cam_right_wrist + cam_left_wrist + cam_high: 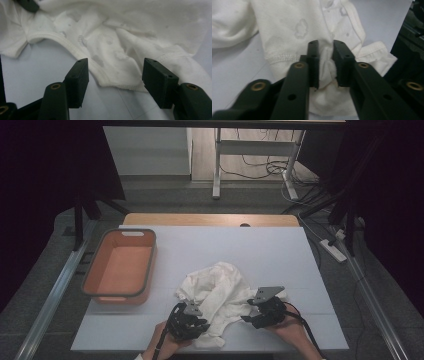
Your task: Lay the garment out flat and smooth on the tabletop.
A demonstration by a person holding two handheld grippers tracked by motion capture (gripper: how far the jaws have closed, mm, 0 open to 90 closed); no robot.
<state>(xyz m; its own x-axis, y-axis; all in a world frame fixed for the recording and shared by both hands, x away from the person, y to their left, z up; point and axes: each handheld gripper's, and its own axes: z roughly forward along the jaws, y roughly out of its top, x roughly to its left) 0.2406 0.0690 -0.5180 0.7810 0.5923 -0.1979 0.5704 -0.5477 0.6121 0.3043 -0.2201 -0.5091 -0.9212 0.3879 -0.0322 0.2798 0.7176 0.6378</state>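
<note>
**Q:** Black jaws are seen closest to the lens in both gripper views; what is found between them?

**A:** Between the two jaws of the left gripper [325, 62] a bunched fold of the white garment [299, 27] is pinched, the pads being pressed on the cloth from both sides near a stitched hem. The jaws of the right gripper [116, 80] are held wide apart, with a hemmed edge of the garment [125, 45] lying on the table between them, untouched by either pad.

**Q:** How is the wider scene arranged, taken from the largest item down?

**A:** A white-topped table [260, 250] is shown from the high view. Its left part is occupied by an orange tub [120, 265] with a grey rim, set well apart from the cloth. The crumpled white garment [217, 290] is spread near the front edge, between the two hands.

**Q:** Where are the grippers placed on it?

**A:** The left gripper [192, 320] is set on the garment's lower left part, and the right gripper [255, 312] is held just beside its right edge. Both are carried by hands entering from the bottom of the high view.
</note>
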